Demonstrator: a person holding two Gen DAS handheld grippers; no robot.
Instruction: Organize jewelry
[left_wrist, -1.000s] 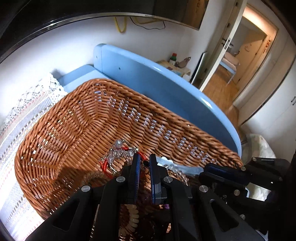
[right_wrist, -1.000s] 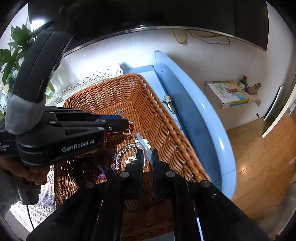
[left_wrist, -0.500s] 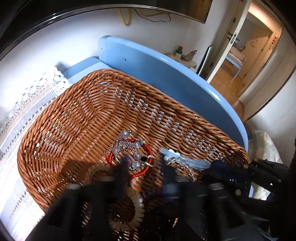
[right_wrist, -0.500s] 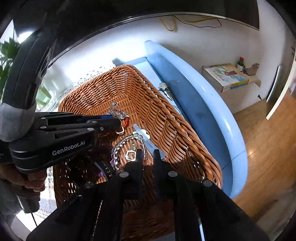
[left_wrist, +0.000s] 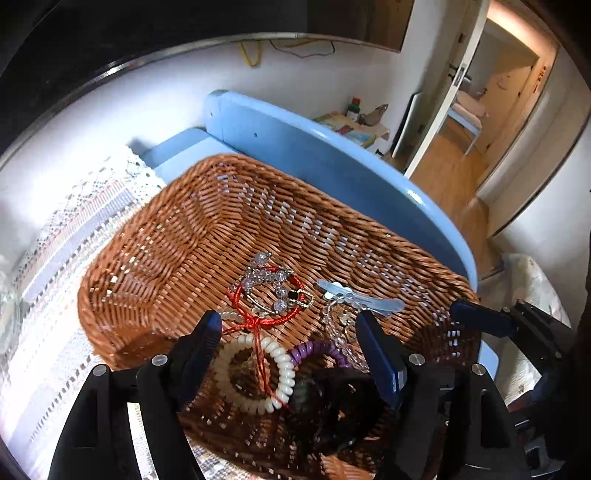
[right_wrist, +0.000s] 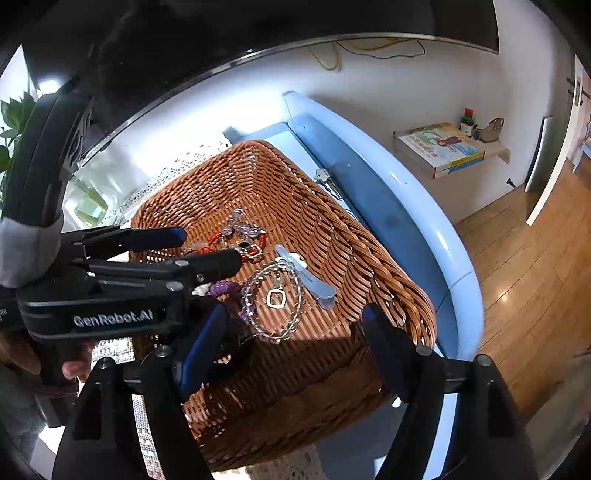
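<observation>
Black plastic with blue pads: the left gripper (left_wrist: 288, 332) is hovering over the near end of the wicker basket (left_wrist: 177, 236), its 2 fingers spread wide and gripping nothing. Between its fingers, a cream coil bracelet (left_wrist: 255, 373) is lying on the basket floor, with a purple coil band (left_wrist: 319, 349) just beside it and a dark hair tie (left_wrist: 340, 402) nearer the camera. Beyond these, a red cord bracelet (left_wrist: 267, 301) is tangling with clear crystal beads. A pale blue hair clip (left_wrist: 360, 299) is resting to the right of it.

Matching in build, the right gripper (right_wrist: 295, 334) is poised above the same basket's near rim, fingers likewise parted and empty. A clear bead bracelet (right_wrist: 273, 301) with a square charm is lying just ahead of it, touching the hair clip.

Outward, the basket is sitting on a lace cloth (left_wrist: 70, 236), beside a light blue board (right_wrist: 388, 206). A picture book (right_wrist: 439, 149) is lying on a small shelf by the wall.
</observation>
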